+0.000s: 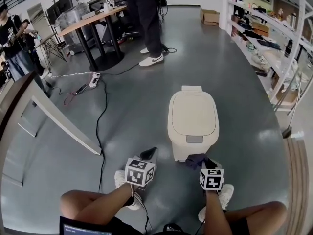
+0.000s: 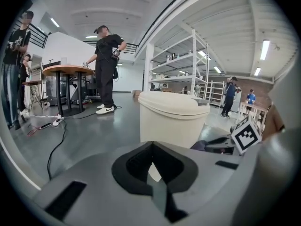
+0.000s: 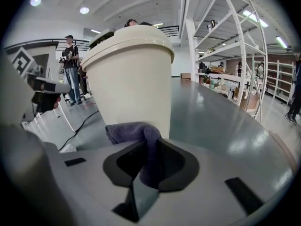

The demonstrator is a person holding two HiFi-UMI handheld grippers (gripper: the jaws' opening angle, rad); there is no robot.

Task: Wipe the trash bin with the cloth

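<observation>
The cream trash bin (image 1: 193, 124) stands on the grey floor with its lid closed. My right gripper (image 1: 199, 161) is at the bin's near lower wall, shut on a dark purple cloth (image 1: 194, 159). In the right gripper view the cloth (image 3: 136, 132) bulges out of the jaws, just short of the bin wall (image 3: 131, 79). My left gripper (image 1: 150, 154) hovers left of the bin's base, apart from it, with its jaws together and nothing in them. The left gripper view faces the bin (image 2: 171, 117) from a short distance, past that gripper's (image 2: 151, 145) tips.
A black cable (image 1: 100, 126) runs across the floor left of the bin. A white slanted frame (image 1: 63, 124) lies further left. A person (image 1: 146, 18) stands by a round table (image 1: 93, 21) at the back. Shelving (image 1: 274, 38) lines the right side. My shoes (image 1: 122, 180) are below the grippers.
</observation>
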